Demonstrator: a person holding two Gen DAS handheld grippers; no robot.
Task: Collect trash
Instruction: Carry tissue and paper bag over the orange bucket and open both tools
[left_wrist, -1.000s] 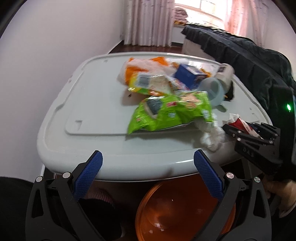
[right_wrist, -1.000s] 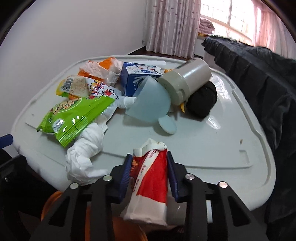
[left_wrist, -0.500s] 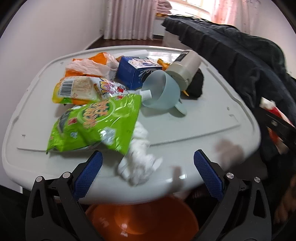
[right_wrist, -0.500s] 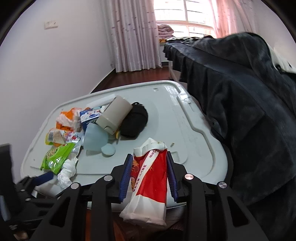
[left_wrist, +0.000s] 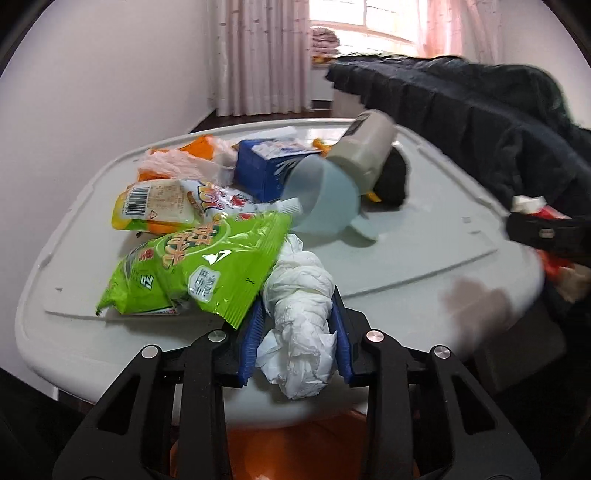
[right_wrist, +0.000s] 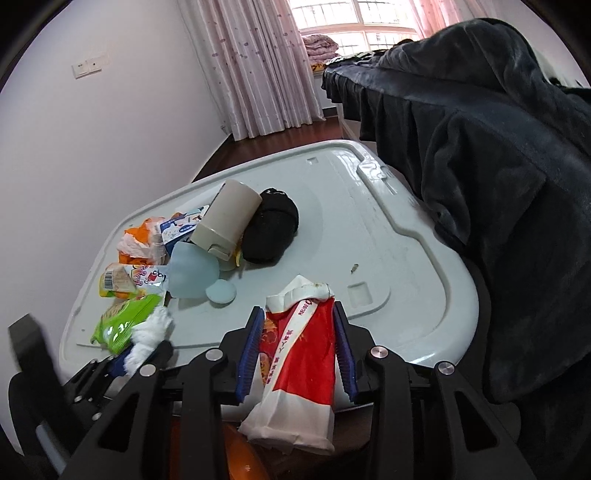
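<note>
The left gripper (left_wrist: 297, 325) pinches a crumpled white tissue wad (left_wrist: 299, 314) at the near edge of the grey lid tabletop (left_wrist: 406, 258). The right gripper (right_wrist: 297, 343) clamps a red-and-white wrapper (right_wrist: 295, 362). At ten o'clock from the wad lies a green snack bag (left_wrist: 195, 266); at twelve, a pale blue scoop (left_wrist: 325, 199). An orange bin (left_wrist: 295, 450) sits below at six.

**Daylight from the window, blur toward the right edge**

Bright daylight enters through the window (right_wrist: 354, 33) at 12 o'clock, blown out to white. The pale worktop (left_wrist: 406, 258) carries soft glare and faint shadows. The left view smears at 3 o'clock. Fisheye bending and black vignette ring both frames.
</note>
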